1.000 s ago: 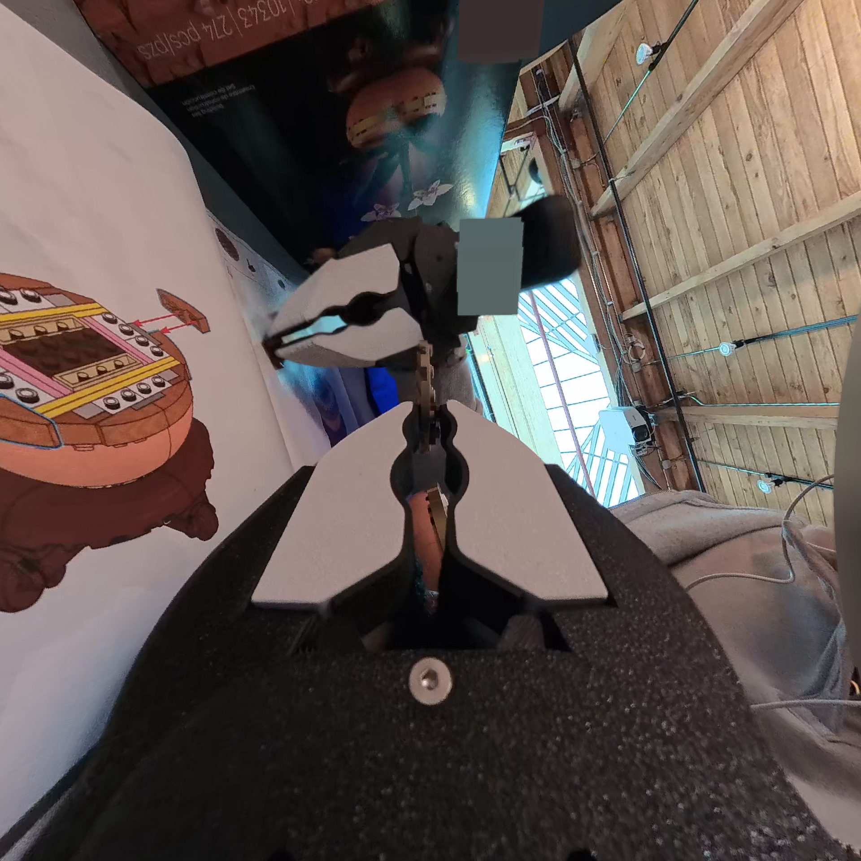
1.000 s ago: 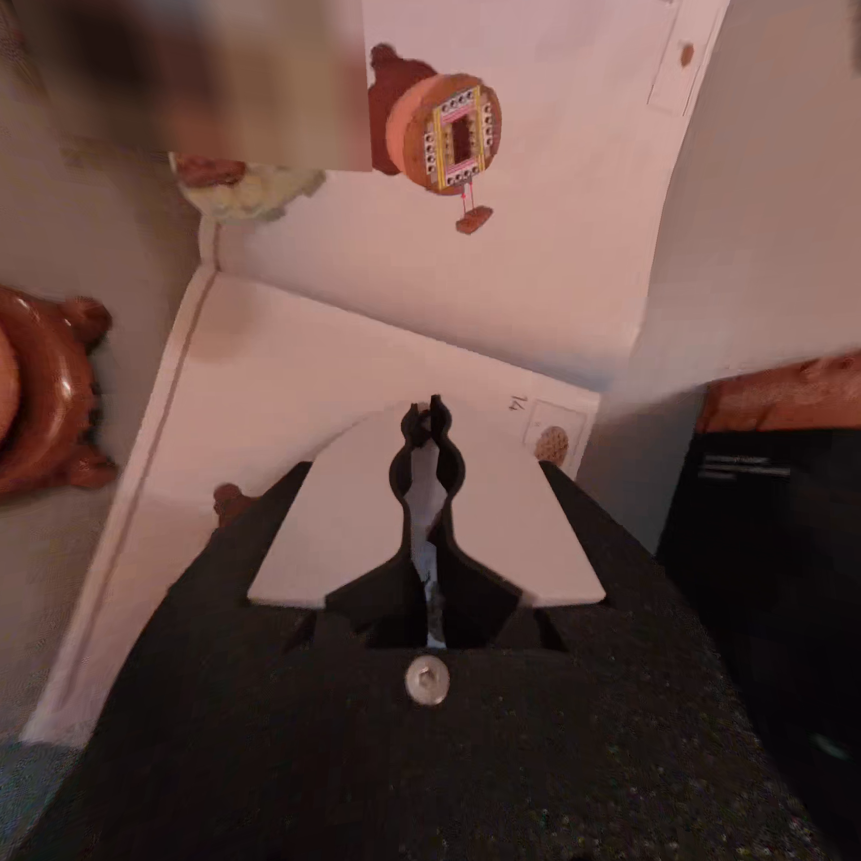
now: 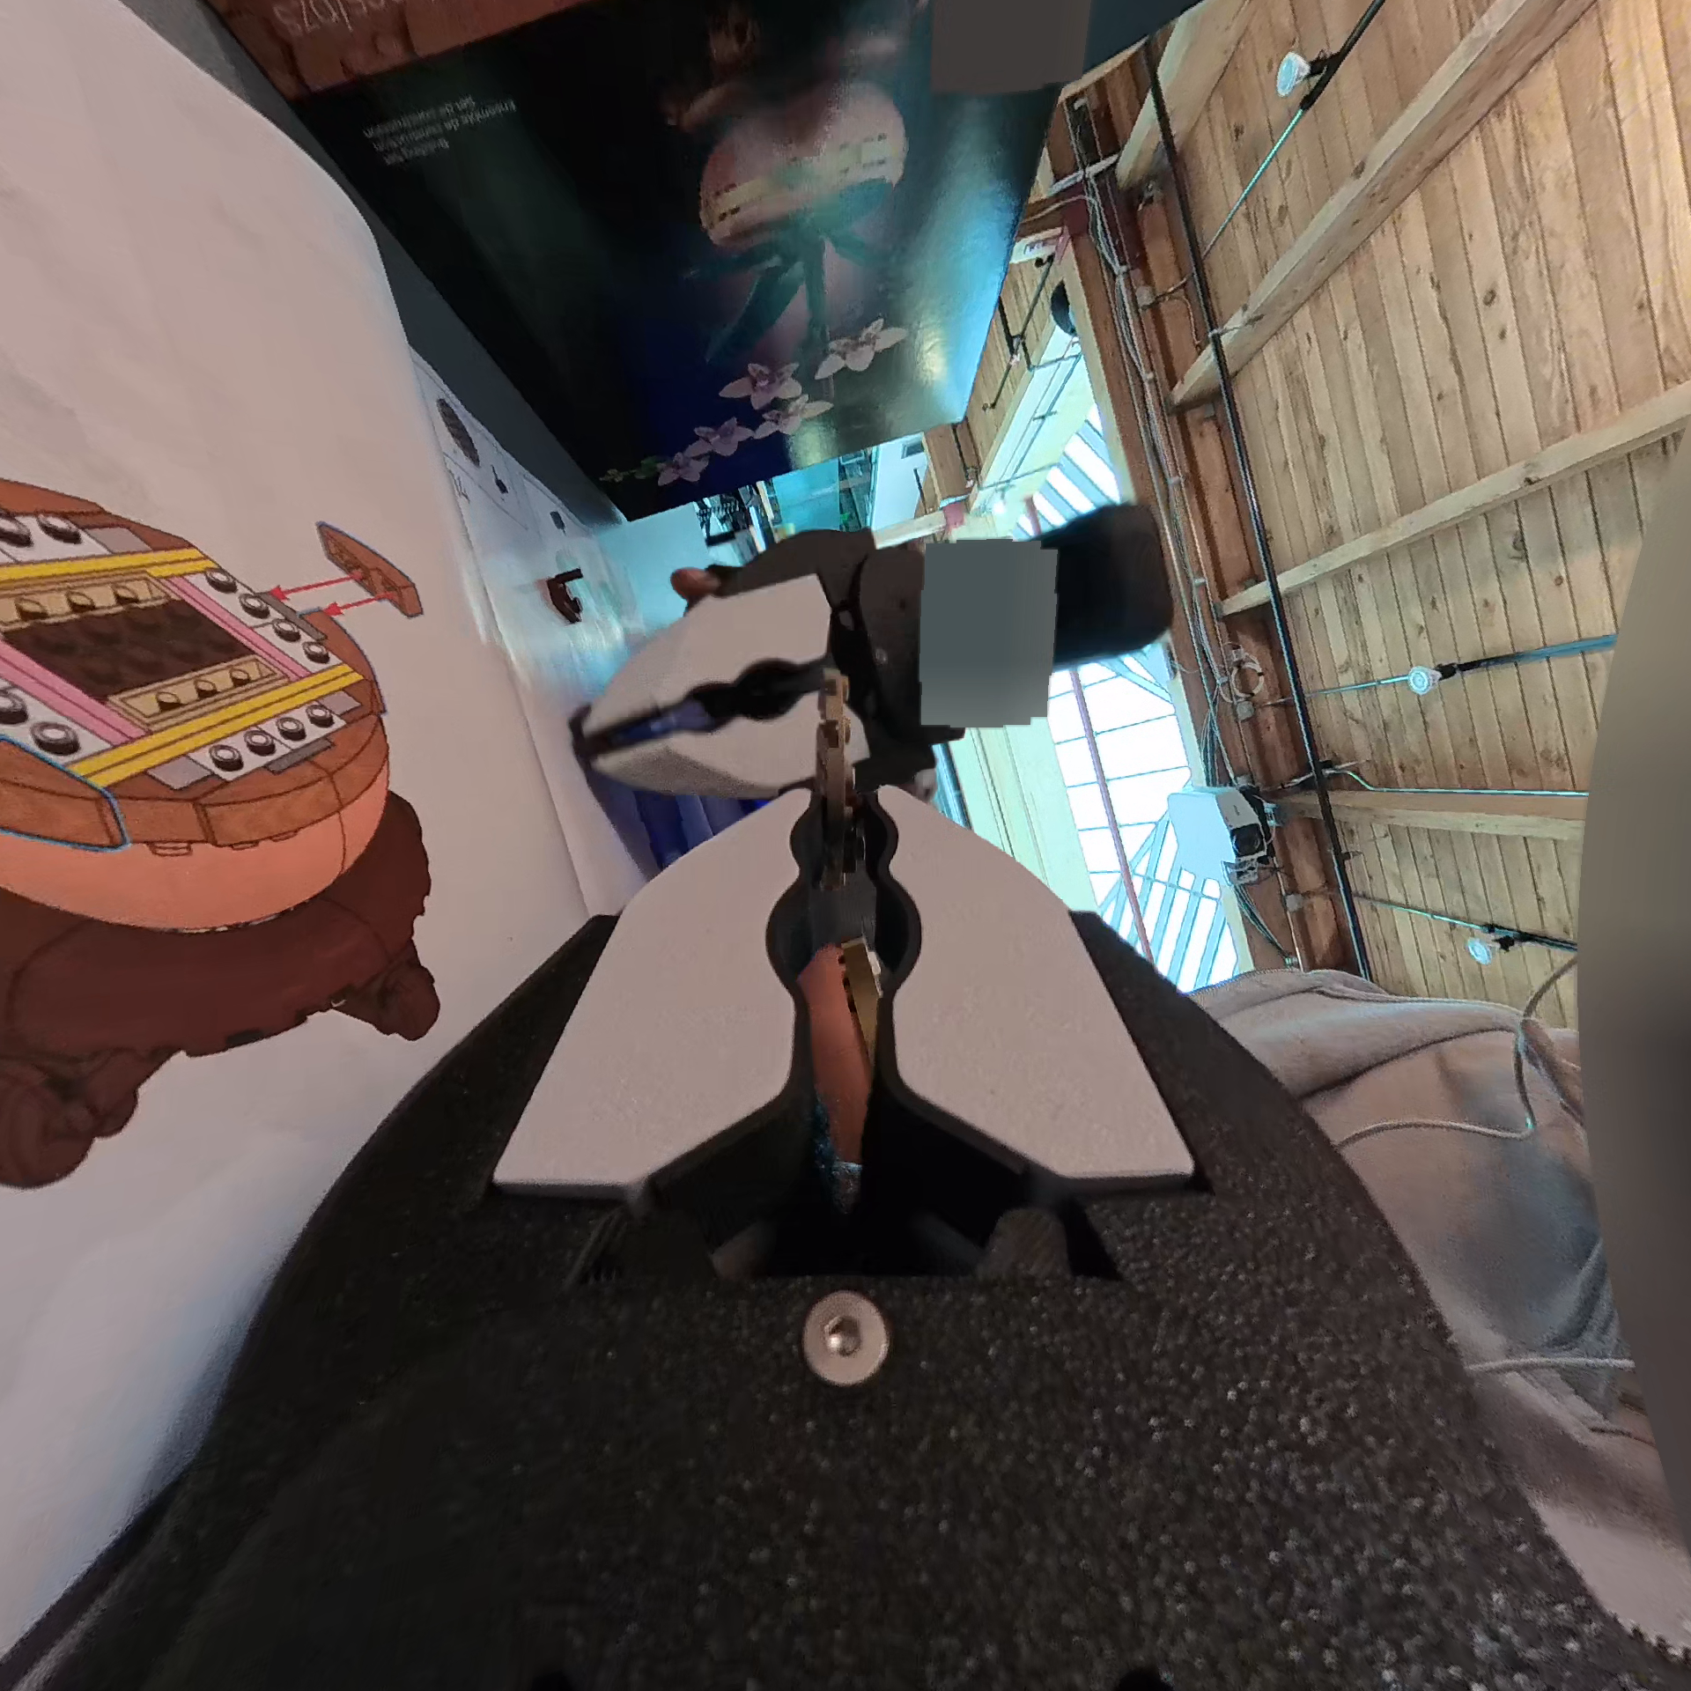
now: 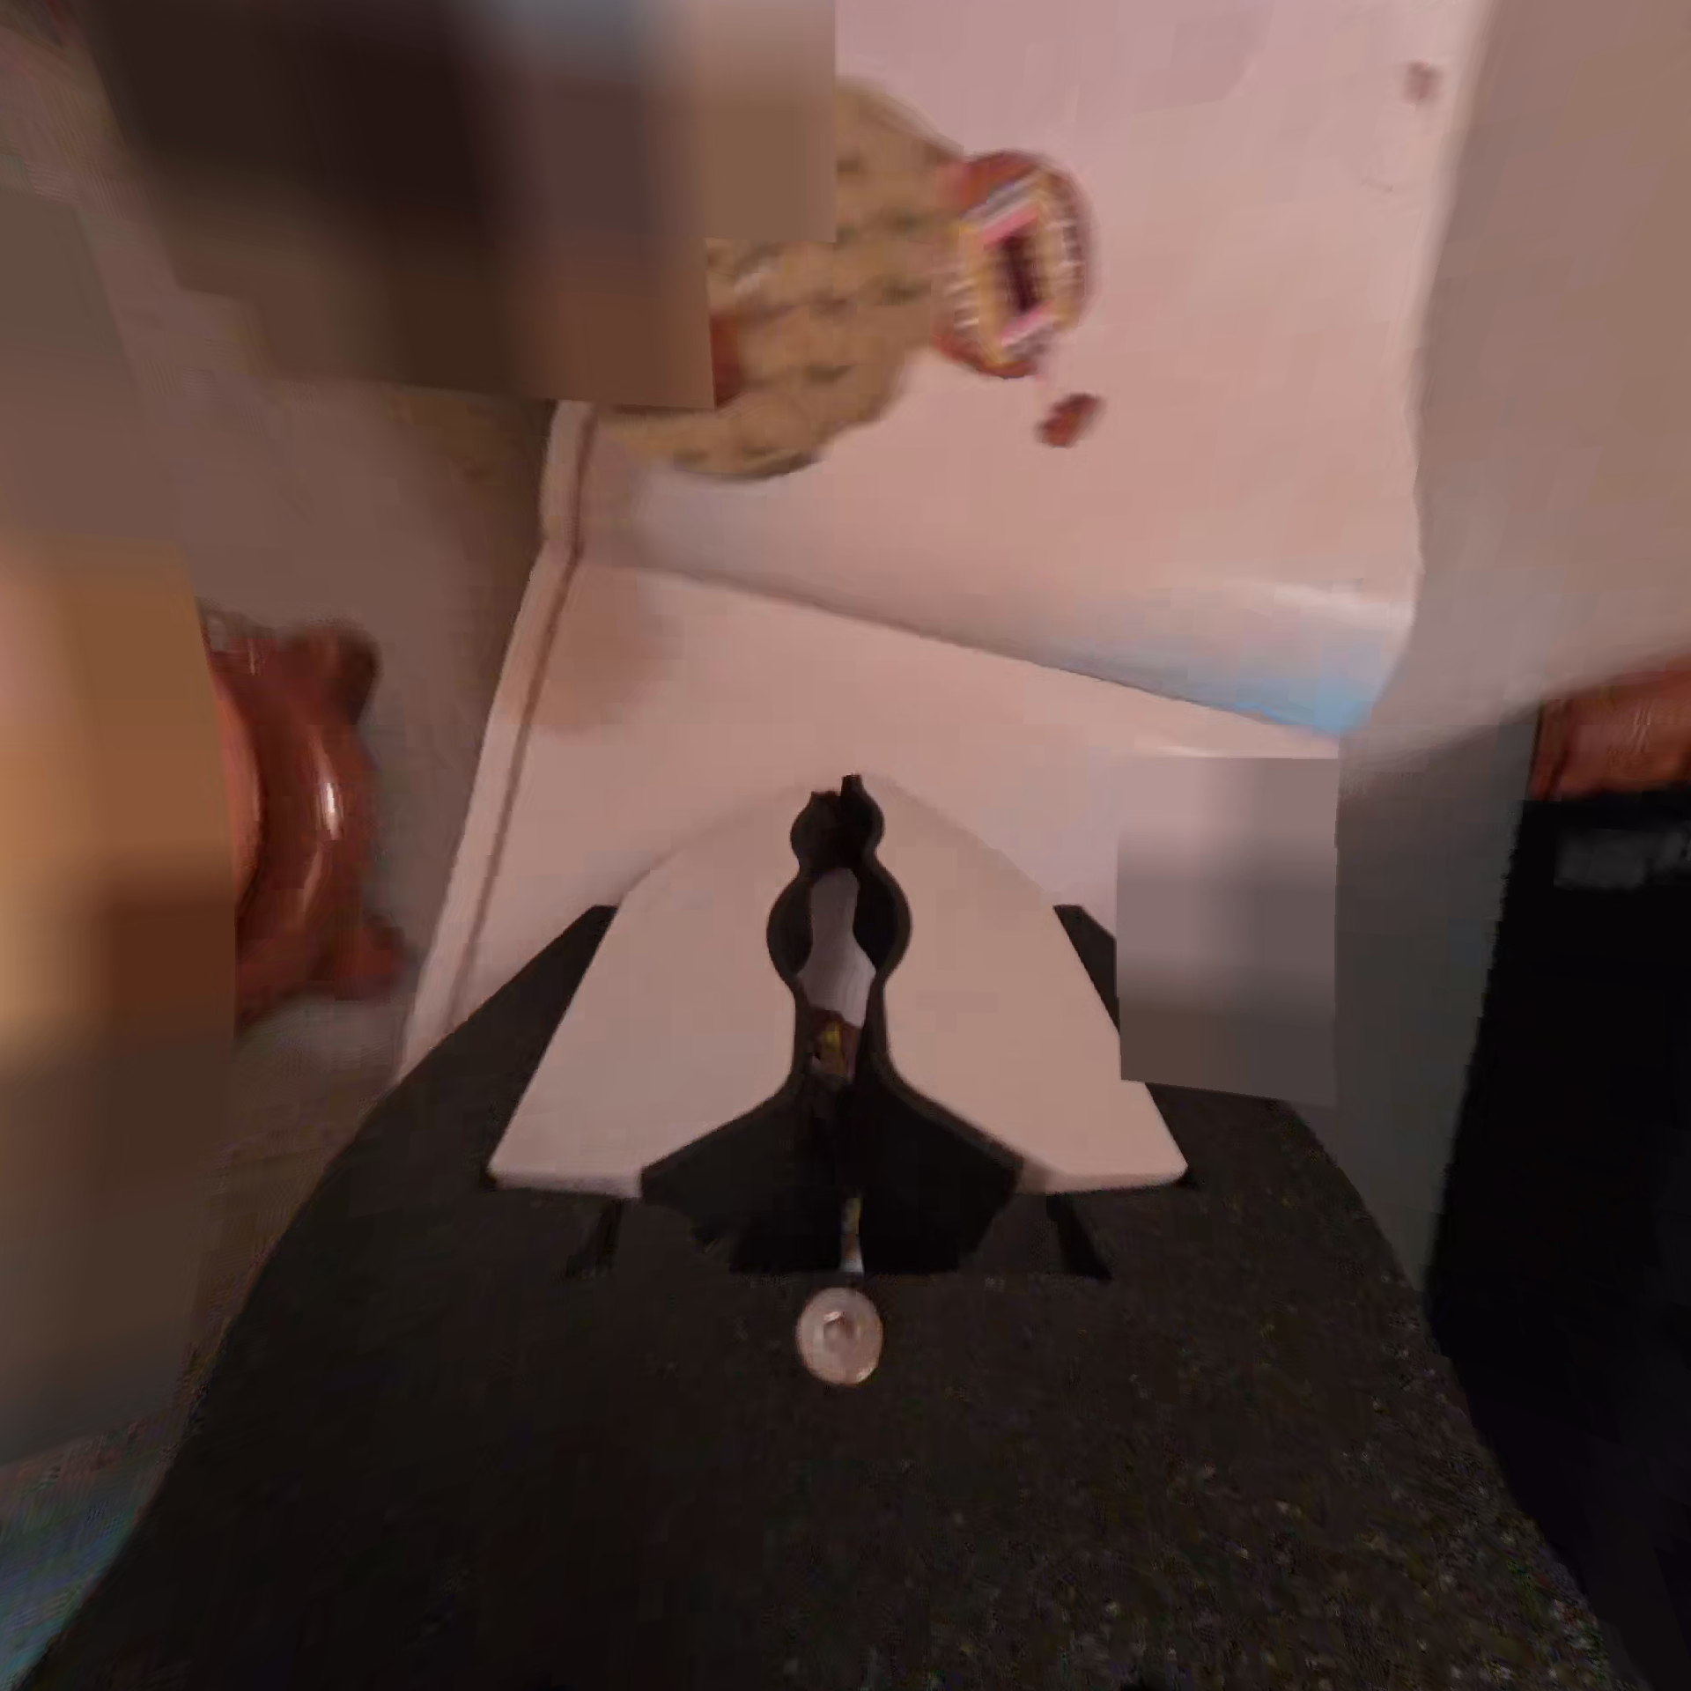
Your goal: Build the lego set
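Tan lego plate [image 3: 834, 732] still clamped, R gripper [image 3: 595, 732] shifted right

Each gripper has a rough, speckled black body with one shiny silver screw in the middle. The left gripper [image 3: 846, 814] has two flat pale grey fingers [image 3: 659, 1034] with wavy black inner edges. The right gripper [image 4: 849, 787] looks the same. The person wears a soft grey top [image 3: 1427, 1125], with thin pale cables over it.
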The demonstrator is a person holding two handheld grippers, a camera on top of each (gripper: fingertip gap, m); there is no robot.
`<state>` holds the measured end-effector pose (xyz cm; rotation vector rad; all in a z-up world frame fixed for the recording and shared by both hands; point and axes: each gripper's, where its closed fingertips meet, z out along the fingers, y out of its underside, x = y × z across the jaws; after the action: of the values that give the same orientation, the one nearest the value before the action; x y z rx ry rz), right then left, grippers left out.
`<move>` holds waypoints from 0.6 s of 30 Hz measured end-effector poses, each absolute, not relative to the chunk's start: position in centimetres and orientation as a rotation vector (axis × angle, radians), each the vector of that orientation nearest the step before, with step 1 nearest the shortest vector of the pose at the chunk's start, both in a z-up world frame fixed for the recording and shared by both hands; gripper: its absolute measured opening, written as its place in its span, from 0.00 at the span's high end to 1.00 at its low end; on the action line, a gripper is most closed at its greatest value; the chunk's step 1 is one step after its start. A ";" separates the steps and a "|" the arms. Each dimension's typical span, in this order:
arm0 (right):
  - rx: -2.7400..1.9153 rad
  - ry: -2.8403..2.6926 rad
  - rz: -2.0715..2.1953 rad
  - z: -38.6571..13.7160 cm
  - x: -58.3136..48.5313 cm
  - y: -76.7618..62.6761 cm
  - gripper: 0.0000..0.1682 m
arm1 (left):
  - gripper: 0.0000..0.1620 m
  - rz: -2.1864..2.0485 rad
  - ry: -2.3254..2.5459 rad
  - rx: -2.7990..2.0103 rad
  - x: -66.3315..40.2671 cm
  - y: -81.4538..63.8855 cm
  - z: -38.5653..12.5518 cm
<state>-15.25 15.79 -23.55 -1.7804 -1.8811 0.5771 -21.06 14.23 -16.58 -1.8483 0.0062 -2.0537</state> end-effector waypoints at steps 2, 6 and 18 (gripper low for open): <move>-1.559 -2.057 0.443 -23.6 -14.8 16.0 0.97 | 0.96 -2.065 0.013 -1.856 -20.9 14.1 -16.6; -1.505 -1.984 0.535 -21.8 -15.5 16.3 0.85 | 0.96 -2.068 0.017 -1.866 -20.8 14.1 -16.7; -1.918 -1.281 0.576 -21.0 -13.3 16.9 0.97 | 0.96 -2.090 0.022 -1.865 -20.7 14.0 -16.7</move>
<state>-13.32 16.88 -20.99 -1.9183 -1.2812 0.5763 -20.74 13.98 -16.69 -1.8654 0.0223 -2.0905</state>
